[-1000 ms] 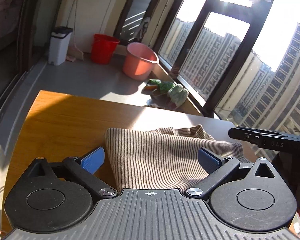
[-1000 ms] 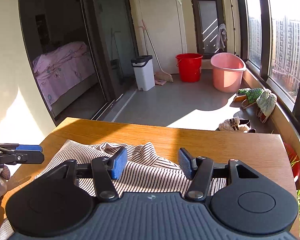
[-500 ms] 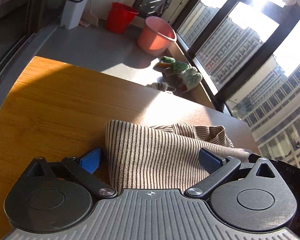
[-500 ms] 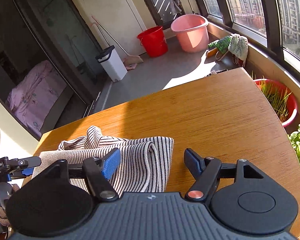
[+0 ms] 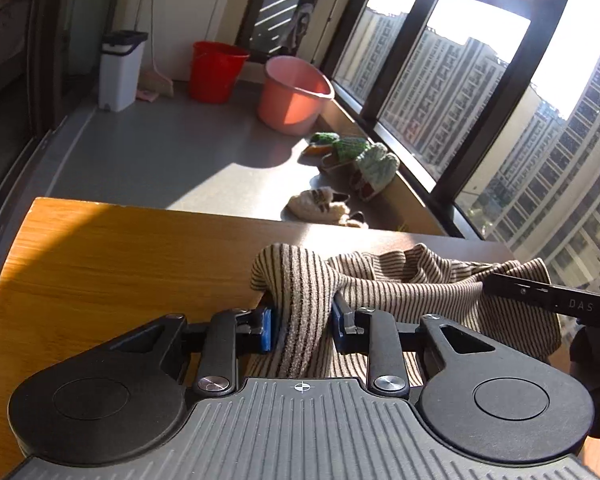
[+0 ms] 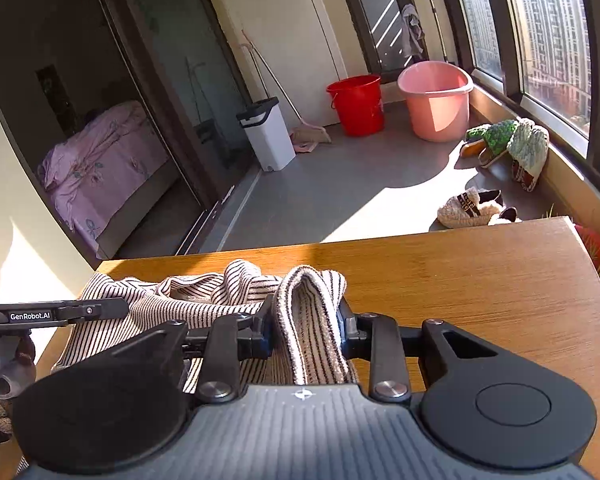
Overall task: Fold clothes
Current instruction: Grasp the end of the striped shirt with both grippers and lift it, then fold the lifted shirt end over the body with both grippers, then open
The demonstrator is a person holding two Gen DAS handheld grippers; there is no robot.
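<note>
Your left claw (image 5: 302,320) is pinching a thick bunch of the striped top (image 5: 380,288), low in the middle of the left view. Your right claw (image 6: 306,326) is pinching another bunch of the same top (image 6: 188,300), low in the middle of the right view. The rest of the top lies in a rumpled heap on the wooden table (image 5: 120,264), between the two claws. You can see the tip of the other claw at the right edge of the left view and at the left edge of the right view, so your hands are close together. Here is what could go wrong. Each claw holds a fat roll of cloth, not one flat edge, so if you pull hard some layers could slip out and the fold would come out lumpy. If you swing your hands toward each other, the claws could bump. The heap sits near the table's far edge in the left view, so a push that way could drop cloth off the table. You have lots of bare wood to the left in the left view and to the right in the right view (image 6: 480,280). The table's rounded right edge in the right view is well away.
</note>
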